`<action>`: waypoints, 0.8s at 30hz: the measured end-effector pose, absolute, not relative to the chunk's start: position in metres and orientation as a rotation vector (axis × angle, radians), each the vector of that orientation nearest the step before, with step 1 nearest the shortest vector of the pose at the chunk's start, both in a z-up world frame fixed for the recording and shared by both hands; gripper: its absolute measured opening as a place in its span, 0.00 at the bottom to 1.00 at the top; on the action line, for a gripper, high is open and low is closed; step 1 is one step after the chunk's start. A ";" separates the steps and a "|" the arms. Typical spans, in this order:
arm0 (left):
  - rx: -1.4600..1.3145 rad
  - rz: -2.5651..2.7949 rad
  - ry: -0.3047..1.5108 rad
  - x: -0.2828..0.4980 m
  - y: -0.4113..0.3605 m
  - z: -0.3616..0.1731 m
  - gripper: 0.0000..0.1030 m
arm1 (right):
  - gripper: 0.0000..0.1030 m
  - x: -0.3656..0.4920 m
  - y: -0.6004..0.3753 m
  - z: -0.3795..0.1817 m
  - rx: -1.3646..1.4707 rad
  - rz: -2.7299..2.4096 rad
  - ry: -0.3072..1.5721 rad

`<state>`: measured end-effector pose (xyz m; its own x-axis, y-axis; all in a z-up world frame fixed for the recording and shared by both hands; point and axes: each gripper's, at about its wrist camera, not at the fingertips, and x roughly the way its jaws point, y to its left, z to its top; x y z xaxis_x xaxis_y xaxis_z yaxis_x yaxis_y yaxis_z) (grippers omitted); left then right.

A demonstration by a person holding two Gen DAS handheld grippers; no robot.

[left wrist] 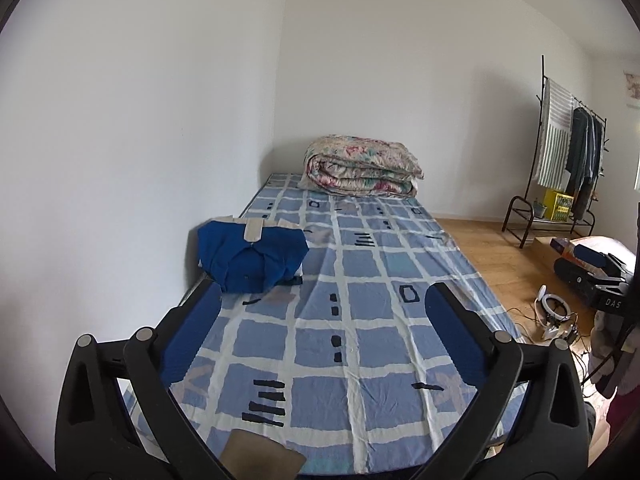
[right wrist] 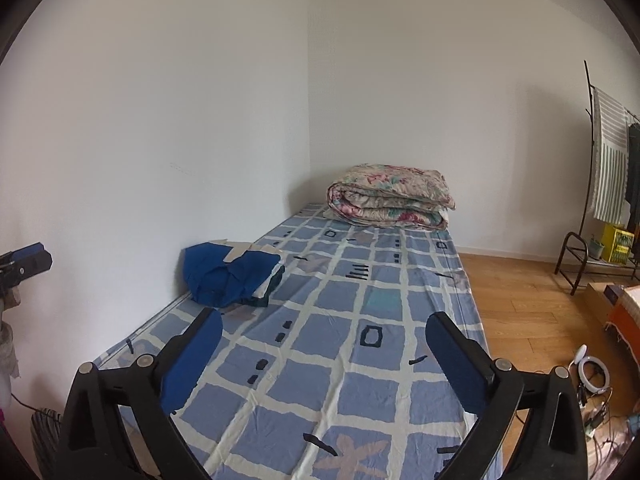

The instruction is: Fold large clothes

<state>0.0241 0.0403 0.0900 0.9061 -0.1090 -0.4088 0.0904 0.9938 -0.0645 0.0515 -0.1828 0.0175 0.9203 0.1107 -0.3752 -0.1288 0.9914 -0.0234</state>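
Fingers of the left hand-held gripper (left wrist: 324, 340) stand spread wide with nothing between them, hovering over the near part of the bed (left wrist: 360, 344). The right hand-held gripper (right wrist: 324, 360) is likewise spread and empty, over the same checked sheet.

Beyond the left fingers, on the left side of the bed against the wall, lies the blue garment (left wrist: 252, 254), already folded into a compact bundle with beige trim showing on top; from the right wrist view it sits on what looks like other folded cloth. At the far end of the bed rests a folded floral quilt (left wrist: 362, 166). To the right, across the wooden floor, a clothes rack (left wrist: 568, 148) carries a striped cloth and dark hanging clothes, and cables and a ring light (left wrist: 550, 308) lie on the floor near the bed.

No unfolded garment lies between the grippers, so the next piece probably has to be fetched. The risks as I judge them: a careless reach to the left could knock the folded bundle loose or push it toward the wall gap, and a step to the right could snag the floor cables.

Readable writing is scant: the letters "DAS" on a black device (left wrist: 612, 302) at the right edge. The yellow box under the rack has print too small to read.
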 end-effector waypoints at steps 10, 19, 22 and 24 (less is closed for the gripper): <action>-0.055 -0.069 0.439 0.069 0.022 0.037 1.00 | 1.00 0.093 -0.167 -0.035 -0.041 0.152 0.455; -0.043 -0.018 0.448 0.117 0.015 0.001 1.00 | 1.00 0.124 -0.170 -0.065 -0.022 0.103 0.425; -0.040 -0.013 0.469 0.127 0.015 -0.015 1.00 | 1.00 0.133 -0.177 -0.078 -0.022 0.063 0.430; -0.035 -0.016 0.495 0.134 0.015 -0.026 1.00 | 1.00 0.137 -0.180 -0.085 -0.029 0.040 0.435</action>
<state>0.1337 0.0154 -0.0261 0.8796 -0.0242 -0.4750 0.0071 0.9993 -0.0379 0.1372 -0.1804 -0.0850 0.9060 0.0320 -0.4221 -0.0445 0.9988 -0.0196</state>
